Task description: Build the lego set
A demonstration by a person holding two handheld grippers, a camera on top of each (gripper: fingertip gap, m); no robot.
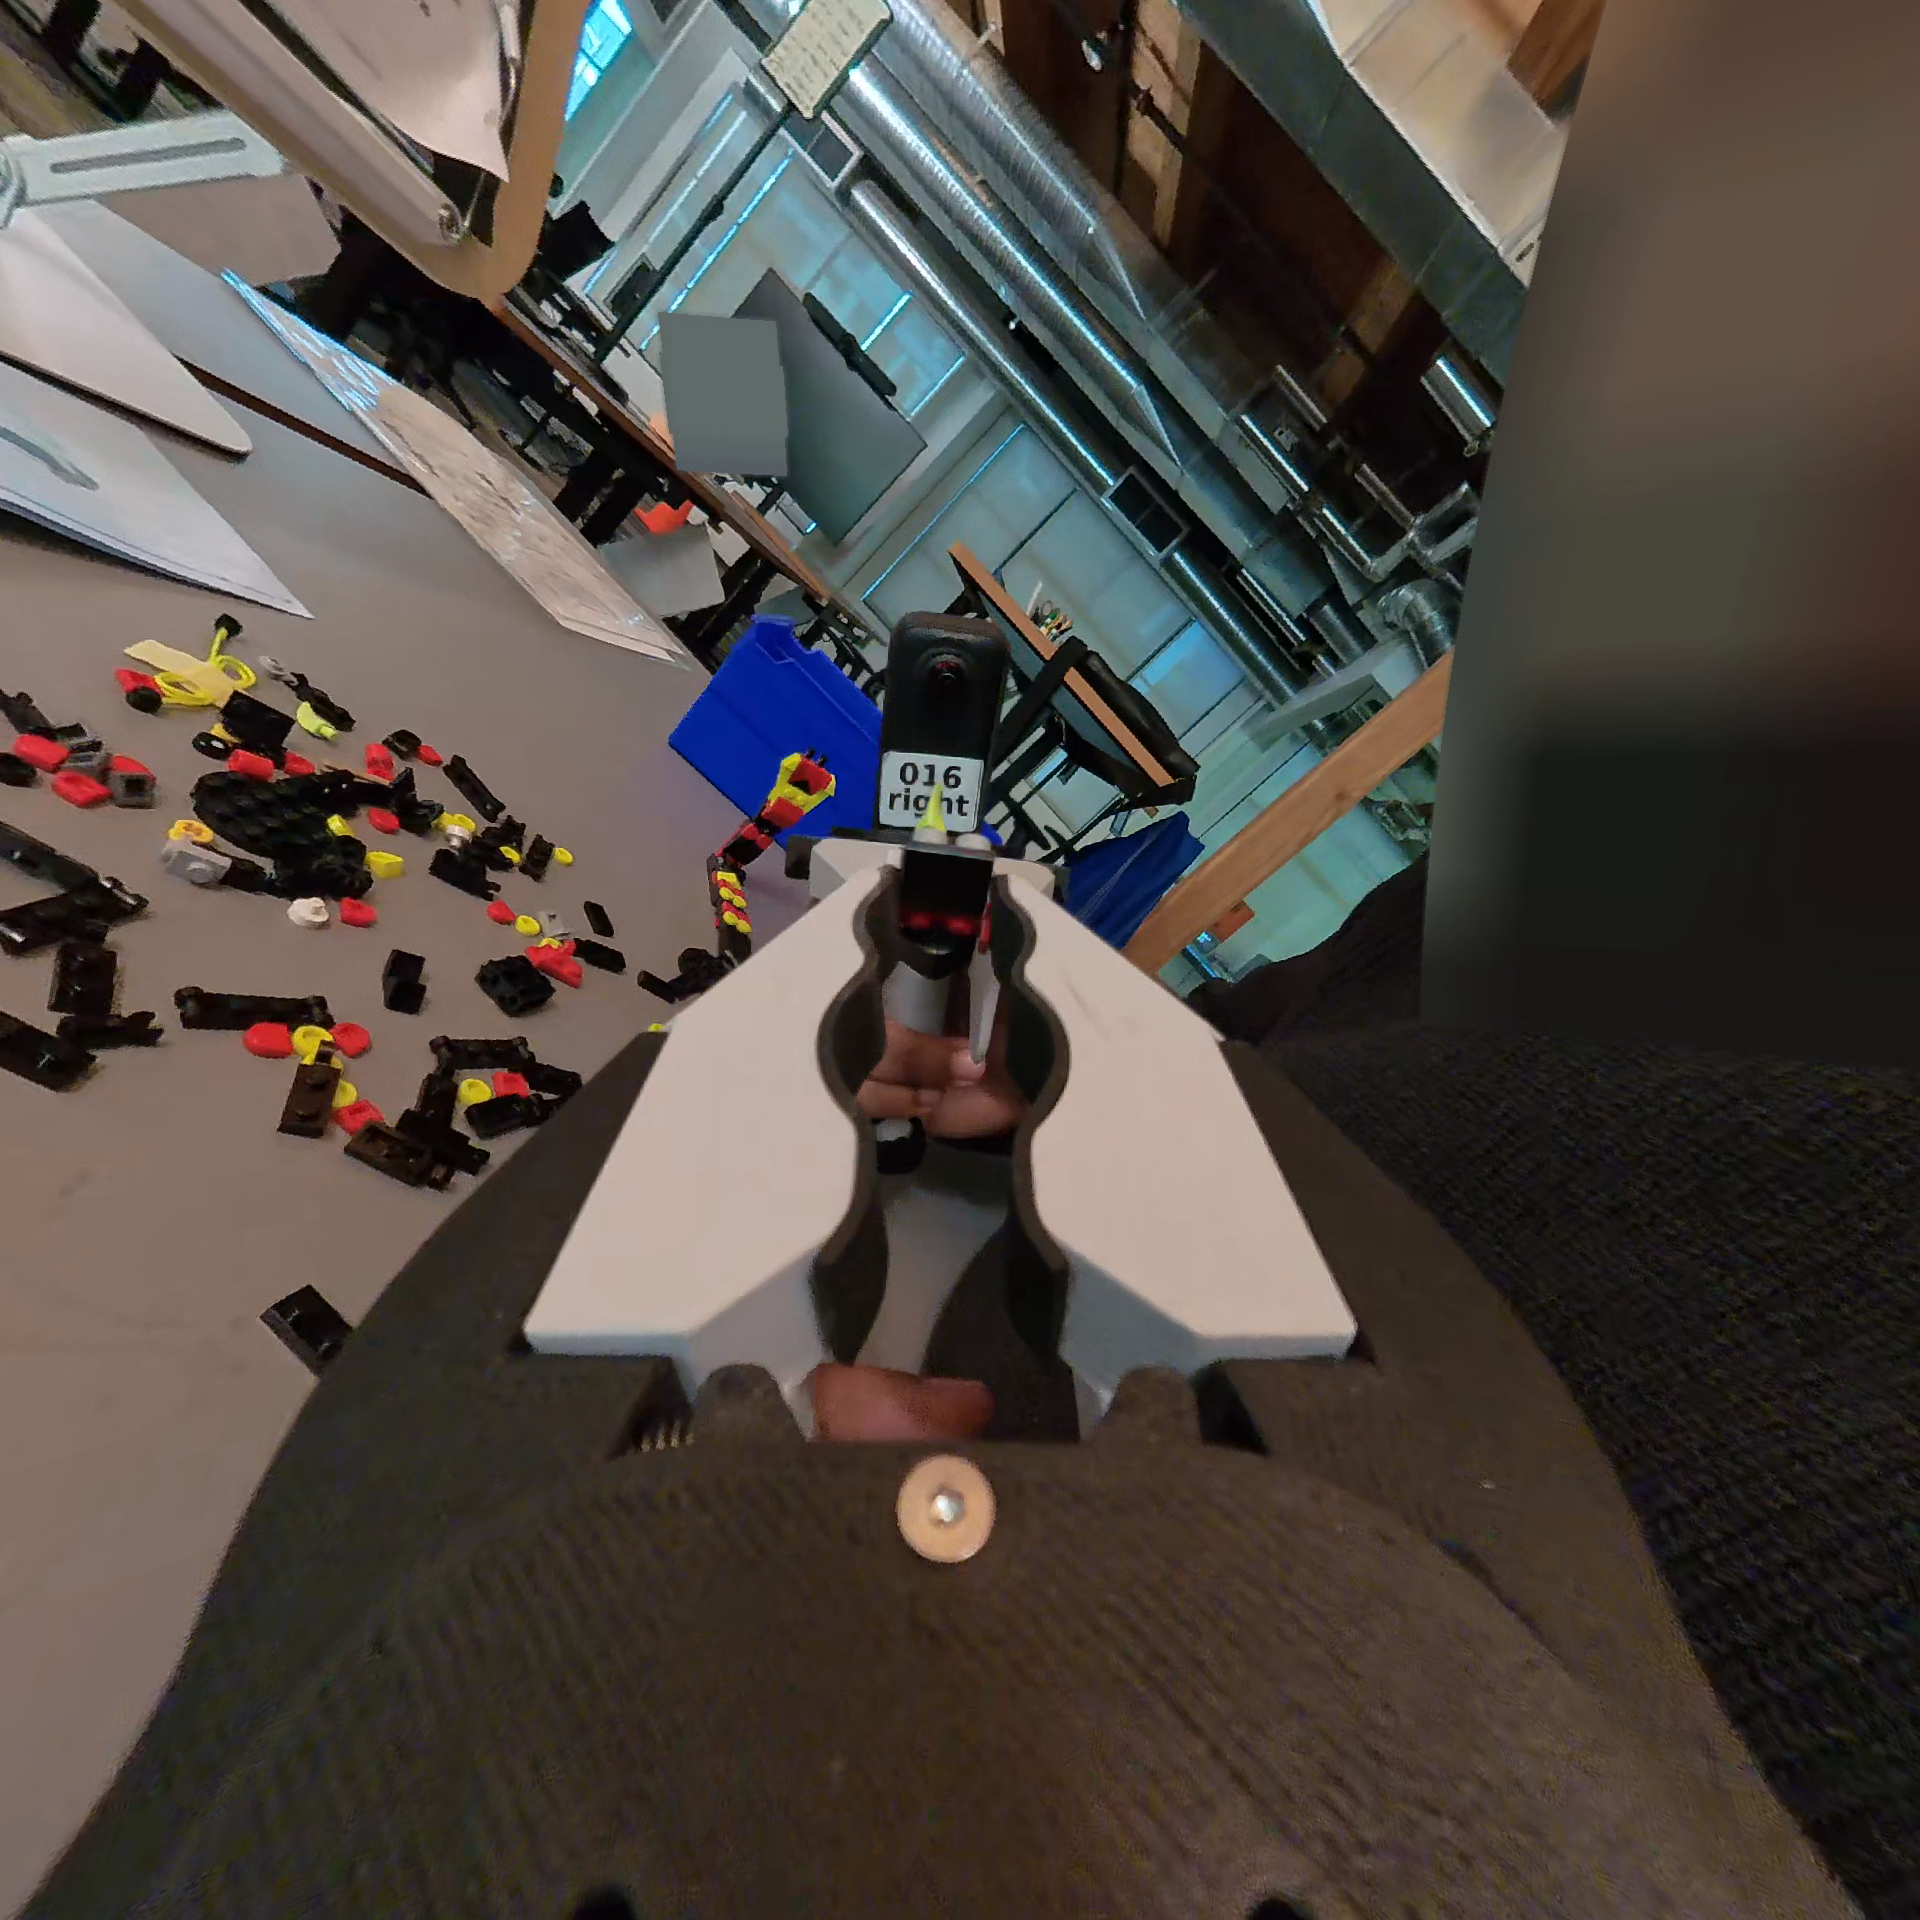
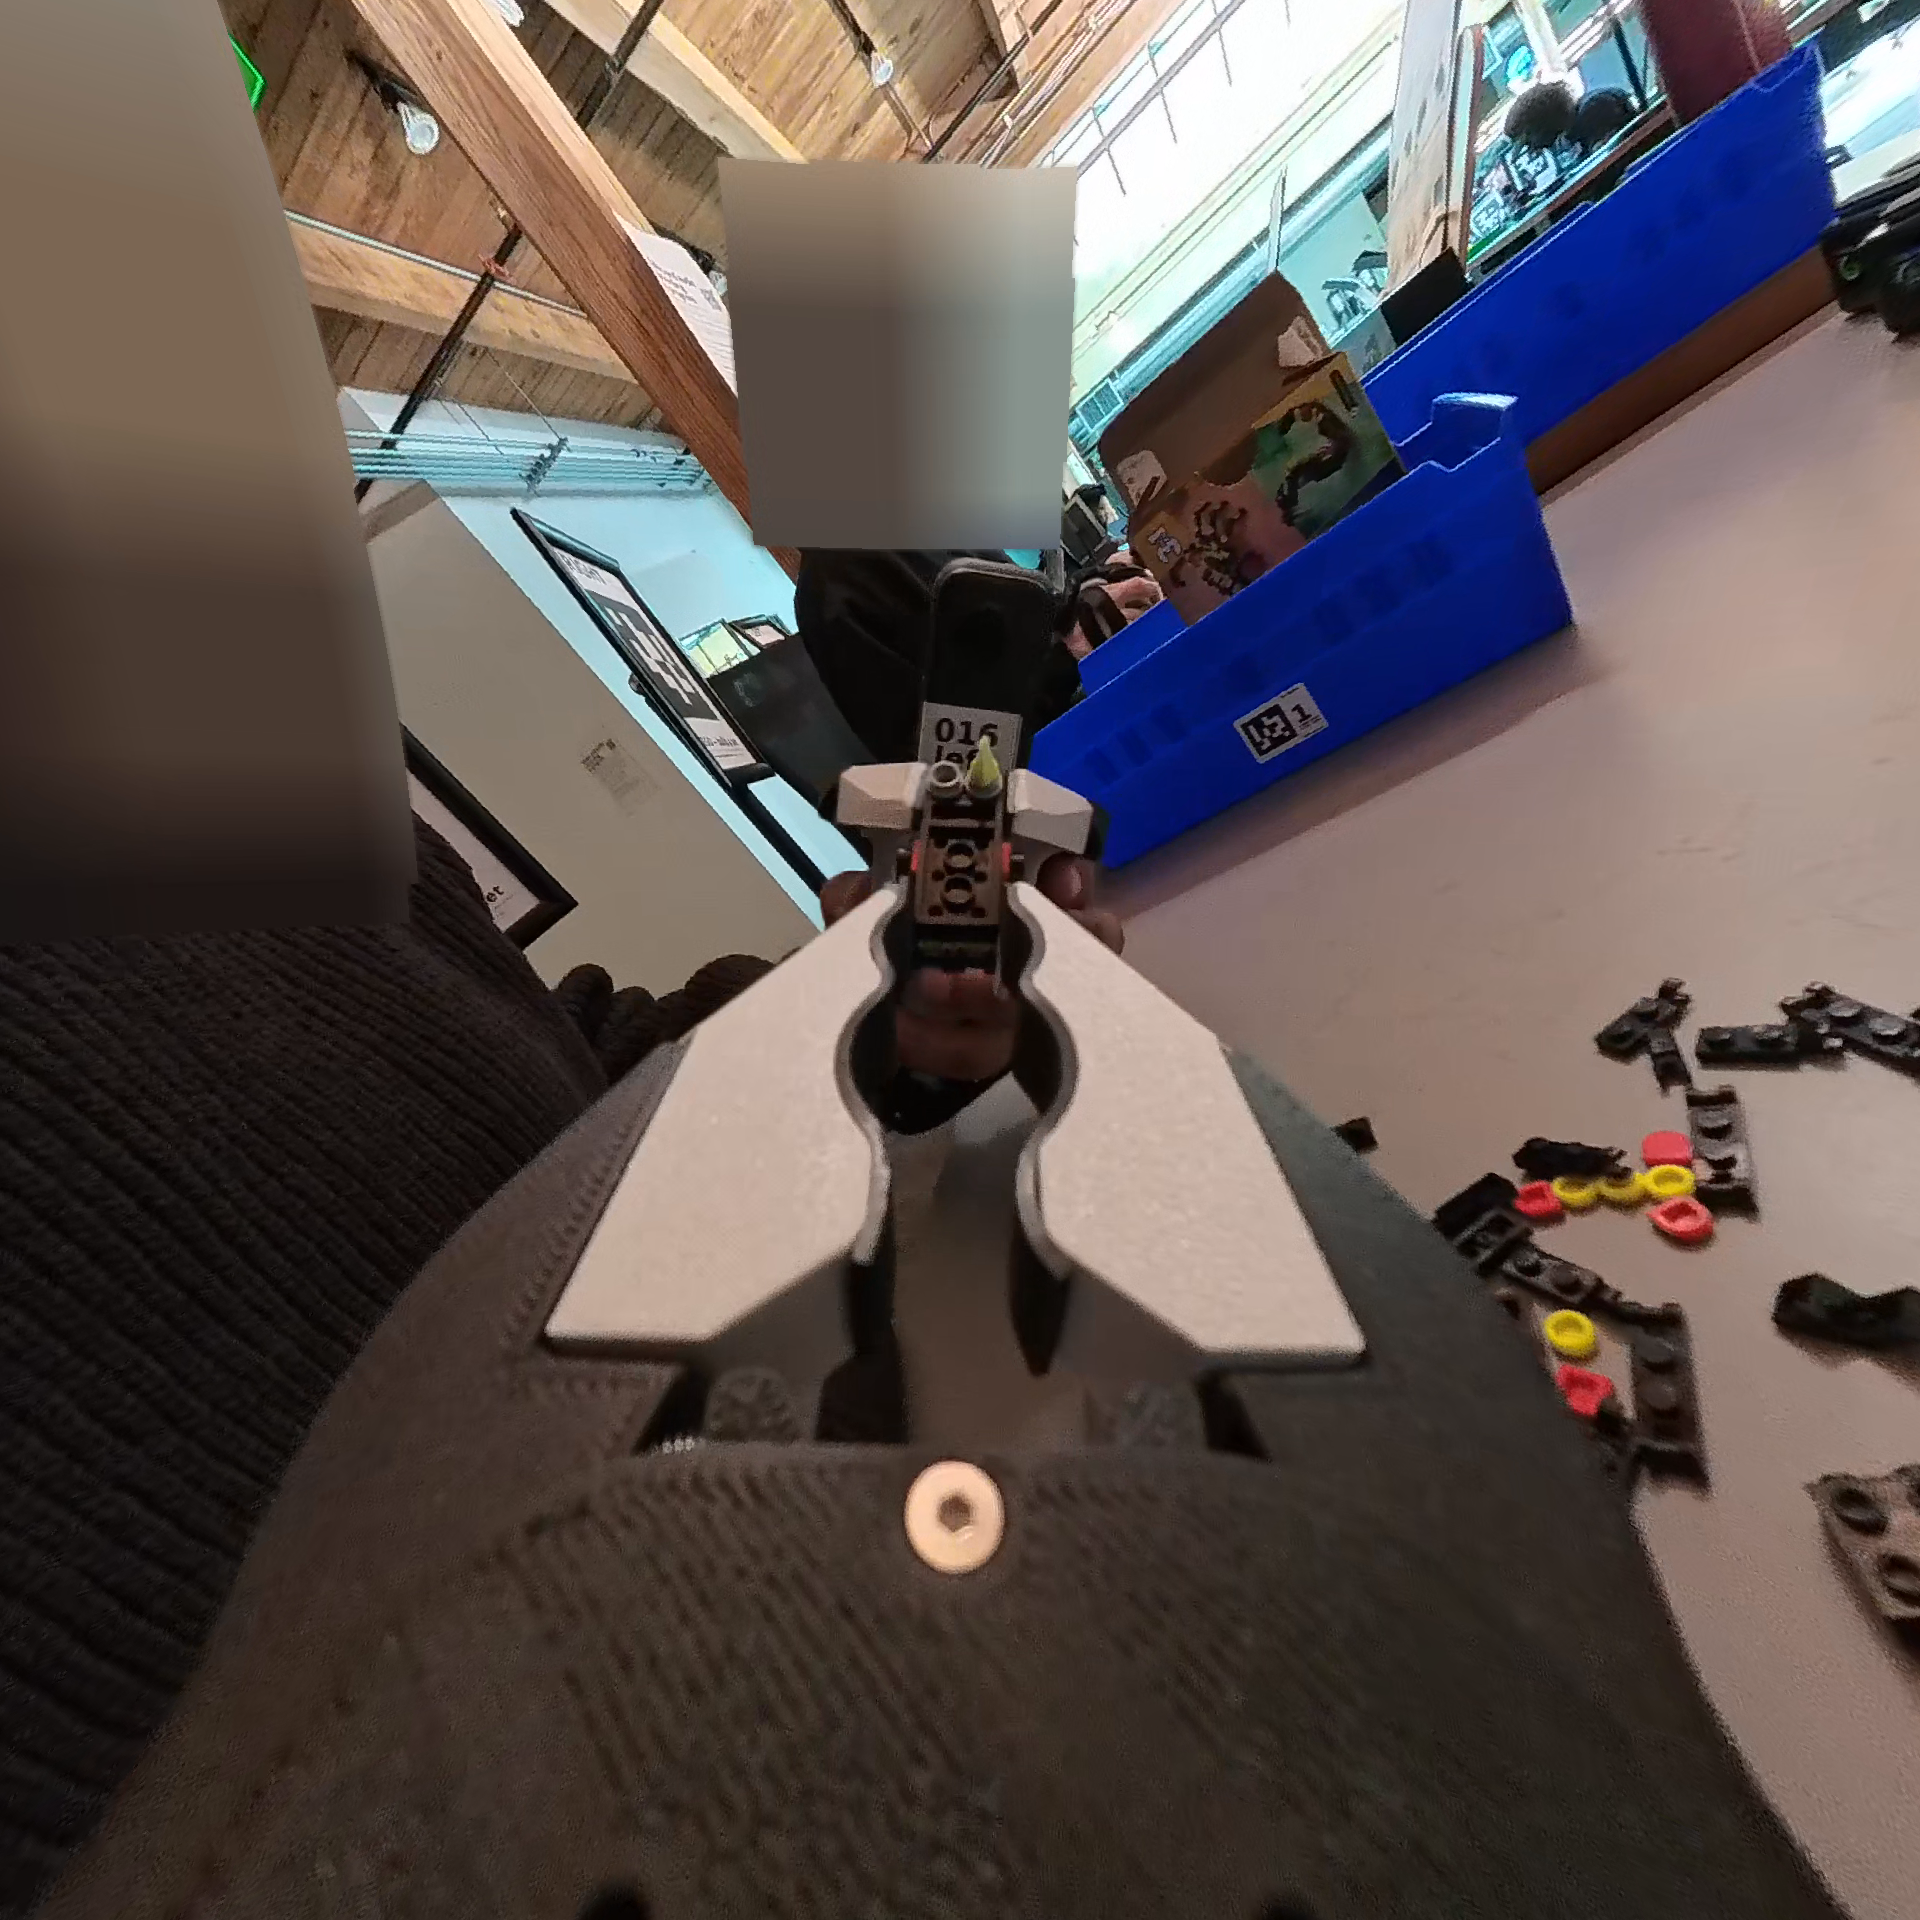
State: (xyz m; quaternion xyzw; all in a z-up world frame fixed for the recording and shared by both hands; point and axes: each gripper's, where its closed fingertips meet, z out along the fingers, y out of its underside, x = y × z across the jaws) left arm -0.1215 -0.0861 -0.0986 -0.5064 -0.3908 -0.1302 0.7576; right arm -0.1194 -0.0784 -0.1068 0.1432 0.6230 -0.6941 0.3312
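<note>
My left gripper [image 1: 940, 899] and my right gripper [image 2: 956, 899] meet tip to tip above the table. Both are shut on the same small black lego assembly [image 1: 943, 904], which has red bits on its sides and a yellow-green spike [image 1: 932, 816] on top. In the right wrist view the assembly [image 2: 956, 873] shows black studs, a grey round stud and the spike [image 2: 985, 771]. Loose black, red and yellow lego pieces [image 1: 312, 883] lie on the grey table [image 1: 156, 1299]; some also show in the right wrist view [image 2: 1621, 1195]. A black, red and yellow chain-like build [image 1: 764, 831] stands behind the pile.
A blue bin [image 2: 1351, 644] stands at the table's far side and holds a printed cardboard box [image 2: 1247, 468]. The bin also shows in the left wrist view [image 1: 769, 717]. Instruction sheets [image 1: 499, 509] lie at the back left. A person's dark sleeve [image 2: 208, 1143] is close beside the grippers. Less than 4 cm separates the two grippers' tips.
</note>
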